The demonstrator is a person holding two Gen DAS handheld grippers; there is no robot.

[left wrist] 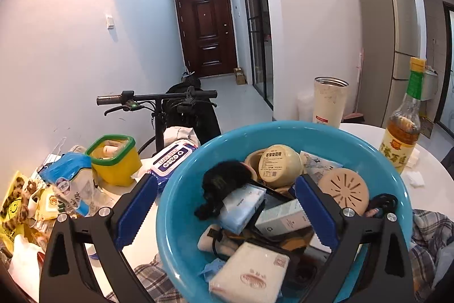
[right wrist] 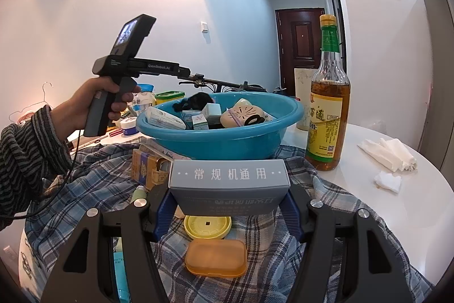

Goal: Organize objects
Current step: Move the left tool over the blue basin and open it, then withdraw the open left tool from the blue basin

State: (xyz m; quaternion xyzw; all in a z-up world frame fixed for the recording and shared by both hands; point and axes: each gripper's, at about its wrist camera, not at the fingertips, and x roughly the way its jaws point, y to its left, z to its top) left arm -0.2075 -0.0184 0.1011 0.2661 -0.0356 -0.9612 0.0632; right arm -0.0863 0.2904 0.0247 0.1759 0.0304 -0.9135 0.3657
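A blue plastic basin (left wrist: 181, 175) (right wrist: 227, 141) sits on a white round table, filled with several small items: tissue packs, boxes, a beige round jar (left wrist: 276, 163), a black fuzzy thing (left wrist: 224, 178). My left gripper (left wrist: 227, 206) is open and empty, hovering over the basin's near rim, one finger outside it and one inside. My right gripper (right wrist: 228, 206) is shut on a grey box (right wrist: 228, 186) with white Chinese lettering, held in front of the basin above a plaid cloth (right wrist: 85, 189).
A tall oil bottle (right wrist: 329, 104) (left wrist: 404, 127) stands right of the basin. A yellow lid (right wrist: 207, 226) and orange soap case (right wrist: 215, 260) lie on the cloth. White tissues (right wrist: 388, 152), a cream tumbler (left wrist: 329, 101), a yellow-green container (left wrist: 113, 158), wet wipes (left wrist: 170, 158) and snack bags (left wrist: 68, 183) crowd the table.
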